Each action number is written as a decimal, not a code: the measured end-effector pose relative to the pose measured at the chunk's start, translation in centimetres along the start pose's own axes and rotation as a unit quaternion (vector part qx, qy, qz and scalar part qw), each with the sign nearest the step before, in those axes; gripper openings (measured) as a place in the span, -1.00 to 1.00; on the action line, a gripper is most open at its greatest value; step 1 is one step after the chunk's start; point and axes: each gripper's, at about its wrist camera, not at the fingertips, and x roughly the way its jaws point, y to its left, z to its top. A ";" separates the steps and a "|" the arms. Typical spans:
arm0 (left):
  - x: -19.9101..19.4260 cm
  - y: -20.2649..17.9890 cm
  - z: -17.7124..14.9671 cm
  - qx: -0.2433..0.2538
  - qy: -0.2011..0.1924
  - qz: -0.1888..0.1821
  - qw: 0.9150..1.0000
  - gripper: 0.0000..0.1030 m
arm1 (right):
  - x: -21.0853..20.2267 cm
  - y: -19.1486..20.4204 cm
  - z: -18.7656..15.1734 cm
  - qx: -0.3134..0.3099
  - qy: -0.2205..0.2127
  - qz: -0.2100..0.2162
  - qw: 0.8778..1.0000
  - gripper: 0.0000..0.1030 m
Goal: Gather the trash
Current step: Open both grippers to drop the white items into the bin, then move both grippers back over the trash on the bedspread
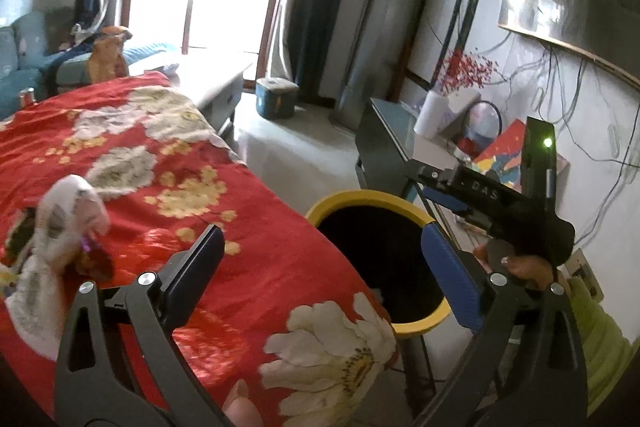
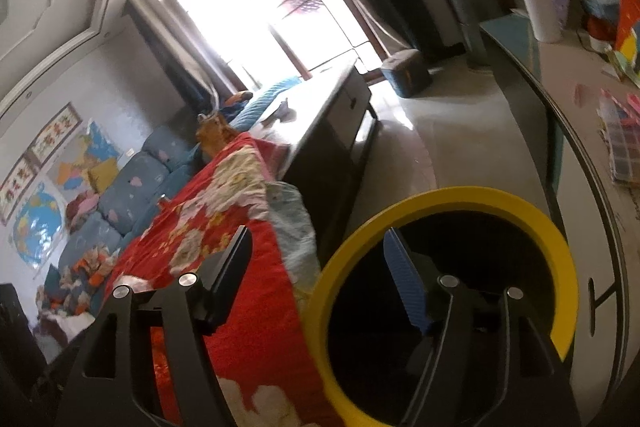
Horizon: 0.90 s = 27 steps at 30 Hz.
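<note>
A yellow-rimmed bin (image 1: 362,198) with a dark inside stands beside a table under a red flowered cloth (image 1: 224,187). Crumpled white trash (image 1: 60,223) with a dark wrapper lies on the cloth at the left. My left gripper (image 1: 324,251) is open and empty, over the table edge and the bin. My right gripper (image 2: 320,263) is open and empty, right above the bin's mouth; its blue finger (image 2: 404,279) hangs over the opening of the bin (image 2: 520,211). The right gripper's body (image 1: 516,203) shows in the left wrist view beyond the bin.
A glass-topped desk (image 2: 560,95) with a white cup (image 2: 540,7), papers and boxes runs along the right. A low cabinet (image 2: 340,115) stands behind the table, a blue sofa (image 2: 120,199) at the left, a blue box (image 1: 276,99) on the floor by the window.
</note>
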 end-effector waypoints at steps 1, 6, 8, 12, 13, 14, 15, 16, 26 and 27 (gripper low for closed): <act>-0.4 0.3 0.0 -0.003 -0.005 0.004 1.000 0.78 | -0.1 0.4 0.0 -0.004 0.000 0.003 1.000 0.31; -1.8 2.0 -0.1 -0.016 -0.022 0.021 0.999 0.78 | -0.5 3.1 -0.3 -0.035 -0.002 0.019 0.999 0.38; -2.4 2.6 -0.2 -0.020 -0.029 0.029 0.999 0.78 | -0.7 4.1 -0.5 -0.047 -0.003 0.023 0.999 0.42; -3.6 3.9 -0.4 -0.025 -0.043 0.049 0.998 0.78 | -0.7 5.8 -1.0 -0.068 -0.001 0.033 0.997 0.47; -3.8 4.2 -0.4 -0.026 -0.046 0.052 0.997 0.78 | -0.7 6.3 -1.2 -0.072 0.000 0.036 0.997 0.48; -4.0 4.4 -0.5 -0.028 -0.048 0.055 0.997 0.78 | -0.6 6.7 -1.3 -0.076 0.002 0.039 0.996 0.48; -4.3 4.7 -0.6 -0.030 -0.051 0.059 0.996 0.78 | -0.6 7.0 -1.4 -0.080 0.004 0.041 0.996 0.49; -4.6 4.9 -0.6 -0.032 -0.054 0.062 0.996 0.78 | -0.5 7.5 -1.6 -0.085 0.007 0.045 0.995 0.49; -6.9 7.7 -1.0 -0.061 -0.074 0.091 0.991 0.78 | -0.2 11.4 -3.3 -0.122 0.024 0.068 0.990 0.53; -7.1 8.1 -1.1 -0.065 -0.076 0.093 0.991 0.78 | -0.1 11.8 -3.5 -0.126 0.026 0.071 0.989 0.53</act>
